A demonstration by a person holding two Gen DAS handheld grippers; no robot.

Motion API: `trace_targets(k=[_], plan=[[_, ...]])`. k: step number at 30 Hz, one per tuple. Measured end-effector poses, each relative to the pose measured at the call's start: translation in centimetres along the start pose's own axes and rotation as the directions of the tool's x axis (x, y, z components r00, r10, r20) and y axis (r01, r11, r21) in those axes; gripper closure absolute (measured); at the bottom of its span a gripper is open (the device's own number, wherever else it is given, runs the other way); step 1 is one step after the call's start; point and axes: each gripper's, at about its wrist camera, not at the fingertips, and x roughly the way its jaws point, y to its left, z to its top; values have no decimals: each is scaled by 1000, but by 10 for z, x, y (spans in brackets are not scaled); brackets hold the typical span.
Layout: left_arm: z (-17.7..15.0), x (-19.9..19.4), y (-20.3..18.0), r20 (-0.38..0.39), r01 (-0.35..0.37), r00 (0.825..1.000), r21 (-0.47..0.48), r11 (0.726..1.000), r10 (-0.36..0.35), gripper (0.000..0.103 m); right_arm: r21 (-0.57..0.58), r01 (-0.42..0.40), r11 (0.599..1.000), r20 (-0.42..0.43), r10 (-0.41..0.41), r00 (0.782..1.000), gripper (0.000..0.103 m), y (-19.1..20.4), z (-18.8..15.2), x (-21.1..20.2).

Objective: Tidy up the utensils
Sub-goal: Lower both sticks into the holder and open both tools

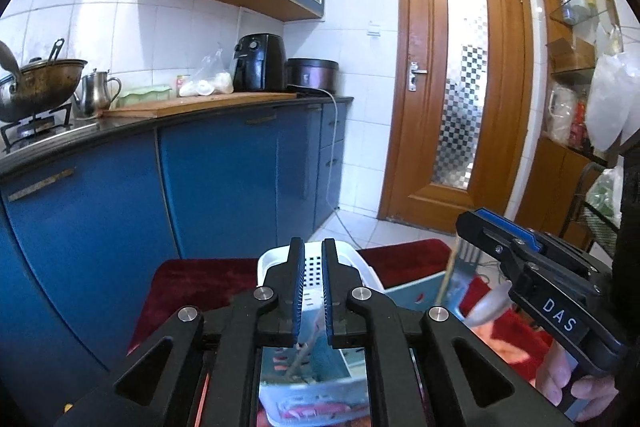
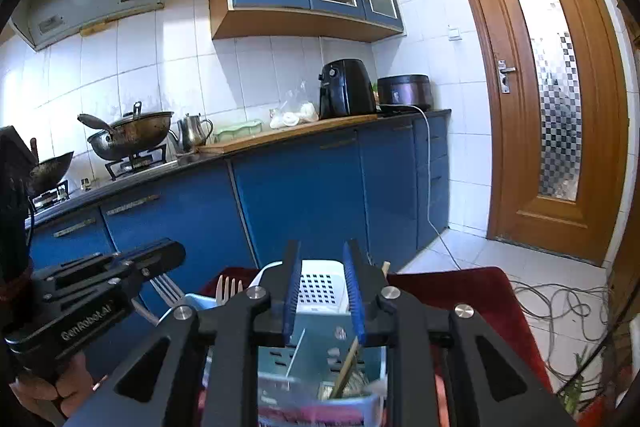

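Note:
A white perforated utensil holder [image 1: 312,263] with light-blue compartments [image 1: 416,291] stands on a dark red cloth [image 1: 200,279]. My left gripper [image 1: 312,243] hovers just above it, jaws a narrow gap apart, pressing on nothing. A brown stick [image 1: 304,351] leans in the compartment below. My right gripper [image 1: 468,227] hangs to the right, beside a metal fork [image 1: 466,259] and a wooden chopstick [image 1: 446,279] that stand in the holder. From the right wrist, my right gripper [image 2: 322,247] is open over the holder [image 2: 320,287], above a chopstick [image 2: 348,363]. Forks [image 2: 228,289] stand left, near my left gripper [image 2: 176,253].
Blue cabinets with a dark counter [image 1: 240,107] run behind, bearing a wok [image 1: 36,83], a kettle [image 1: 96,91], a cutting board [image 1: 200,105], an air fryer [image 1: 260,63] and a cooker [image 1: 312,71]. A wooden door [image 1: 460,87] is at the right. Cables [image 2: 560,307] lie on the floor.

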Motion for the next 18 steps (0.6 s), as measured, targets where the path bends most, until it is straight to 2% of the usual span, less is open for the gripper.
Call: trace_targets(k=[4, 9, 18], plan=[[1, -19, -2, -20, 17, 1000, 7, 1000, -17, 95, 2, -7, 1000, -44, 7, 999, 79, 3, 2, -15], [-4, -39, -2, -79, 46, 996, -5, 999, -46, 95, 18, -25, 1000, -138, 27, 990, 79, 3, -6, -28], [-29, -57, -1, -202, 67, 977, 0, 998, -65, 95, 45, -34, 998, -301, 46, 952, 79, 2, -38, -42]])
